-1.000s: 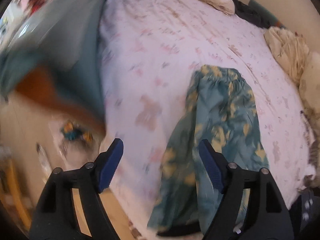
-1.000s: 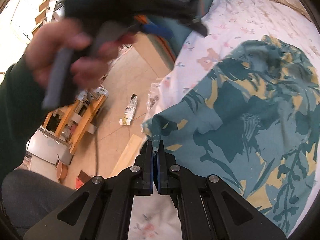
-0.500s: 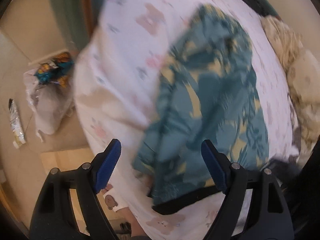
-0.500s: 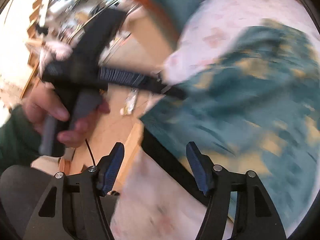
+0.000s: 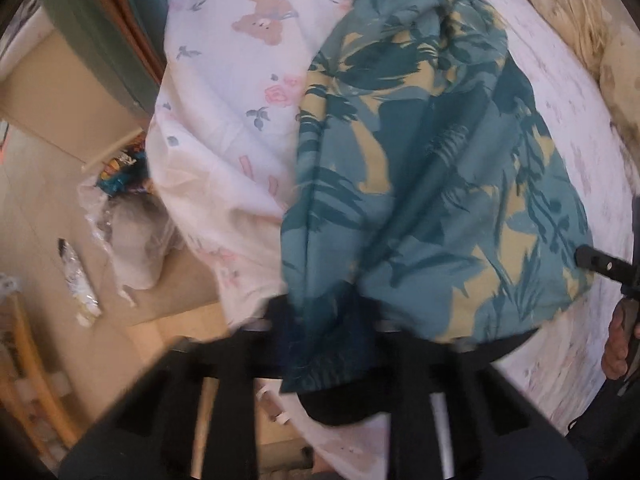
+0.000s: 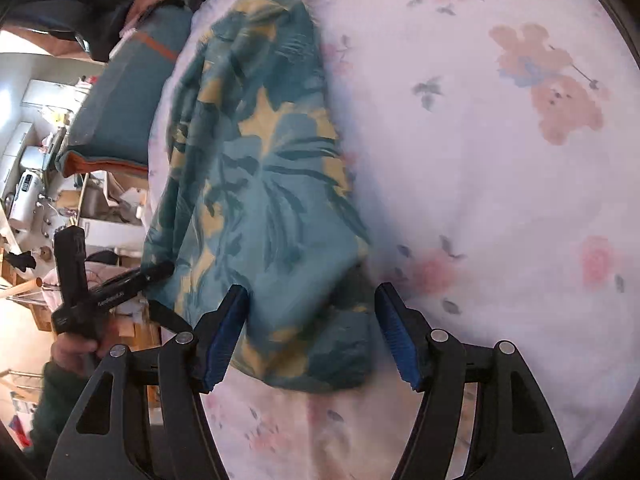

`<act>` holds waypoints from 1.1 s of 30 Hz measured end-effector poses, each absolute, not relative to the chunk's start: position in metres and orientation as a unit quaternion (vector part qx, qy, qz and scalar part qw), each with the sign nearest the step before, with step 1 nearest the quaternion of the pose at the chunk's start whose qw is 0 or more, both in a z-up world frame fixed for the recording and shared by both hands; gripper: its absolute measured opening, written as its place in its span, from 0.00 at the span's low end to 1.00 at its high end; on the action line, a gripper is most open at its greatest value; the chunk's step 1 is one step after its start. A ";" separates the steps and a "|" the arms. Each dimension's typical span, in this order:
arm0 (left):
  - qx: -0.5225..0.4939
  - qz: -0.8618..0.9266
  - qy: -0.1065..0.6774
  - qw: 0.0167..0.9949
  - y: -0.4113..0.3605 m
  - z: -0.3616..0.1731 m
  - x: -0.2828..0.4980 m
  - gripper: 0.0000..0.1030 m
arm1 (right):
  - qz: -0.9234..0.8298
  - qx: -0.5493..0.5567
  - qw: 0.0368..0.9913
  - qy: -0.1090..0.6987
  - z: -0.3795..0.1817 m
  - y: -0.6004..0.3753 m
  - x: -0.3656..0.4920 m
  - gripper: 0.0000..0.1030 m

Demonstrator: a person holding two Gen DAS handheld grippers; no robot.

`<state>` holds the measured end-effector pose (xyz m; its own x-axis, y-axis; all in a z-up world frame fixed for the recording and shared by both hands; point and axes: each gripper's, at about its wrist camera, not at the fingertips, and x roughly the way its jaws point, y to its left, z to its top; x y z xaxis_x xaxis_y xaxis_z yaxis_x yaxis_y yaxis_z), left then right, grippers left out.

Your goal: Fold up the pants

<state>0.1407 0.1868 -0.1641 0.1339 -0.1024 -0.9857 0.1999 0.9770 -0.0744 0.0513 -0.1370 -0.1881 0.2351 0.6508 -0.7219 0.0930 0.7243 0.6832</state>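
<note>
on the bed sheet (image 6: 500, 200), printed with bears and flowers, the pants (image 6: 264, 184) are lying as a long teal-and-yellow bundle near the bed's edge, with their dark waistband (image 5: 496, 350) hanging at that edge. the left gripper (image 5: 328, 344) is pointing down at the near end of the pants and is clenching a bunched fold of the fabric, which is covering the blurred fingertips in the left wrist view. the right gripper (image 6: 312, 336) is hovering released, its blue pads (image 6: 224, 340) standing wide on either side of the other near corner of the cloth; the left pad is just beside the fabric, but nothing is being pinched. the step in hand is probably the taking up of one end of the pants by two corners, with one corner secured and the other not yet. the next move is calling for the right gripper to settle lower and close on the hem between its pads, catching every layer, so that both hands are able to lift and carry that end over the rest evenly.
</note>
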 end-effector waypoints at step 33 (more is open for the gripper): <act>-0.140 -0.188 0.424 0.875 0.086 0.163 -0.030 0.02 | 0.262 0.265 0.829 0.417 0.150 -0.271 -0.085 0.06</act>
